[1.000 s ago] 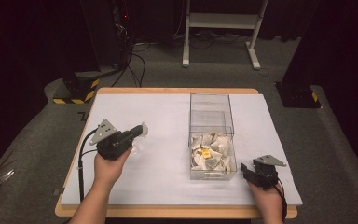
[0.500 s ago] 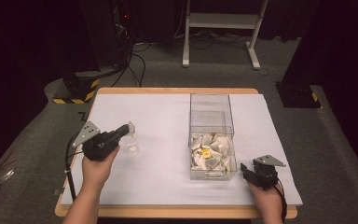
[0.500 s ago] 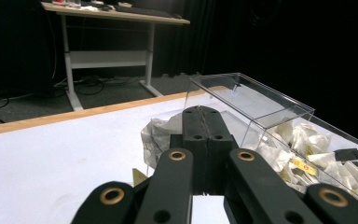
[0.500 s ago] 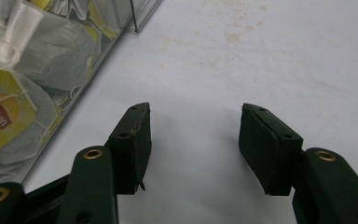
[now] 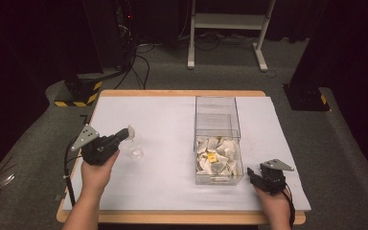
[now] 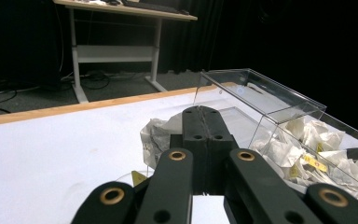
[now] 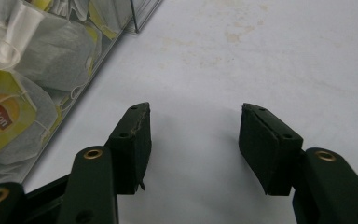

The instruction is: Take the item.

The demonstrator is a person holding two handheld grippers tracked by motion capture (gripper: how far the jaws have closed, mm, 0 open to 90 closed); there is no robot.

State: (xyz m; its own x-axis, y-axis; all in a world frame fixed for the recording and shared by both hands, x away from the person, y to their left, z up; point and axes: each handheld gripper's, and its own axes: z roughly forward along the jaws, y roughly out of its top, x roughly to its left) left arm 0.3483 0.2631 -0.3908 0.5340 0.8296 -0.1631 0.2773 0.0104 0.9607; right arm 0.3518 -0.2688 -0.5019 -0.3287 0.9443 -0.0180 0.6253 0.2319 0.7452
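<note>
Crumpled white paper tea bag (image 6: 156,133), pinched in left gripper (image 5: 124,134), jaws closed on it, above small clear glass cup (image 5: 135,151) on white table cover (image 5: 163,120); possibly touching the cup, hard to tell. Right gripper (image 7: 193,140) resting beside clear plastic box (image 5: 218,139) of tea bags, jaws parted, nothing between.
</note>
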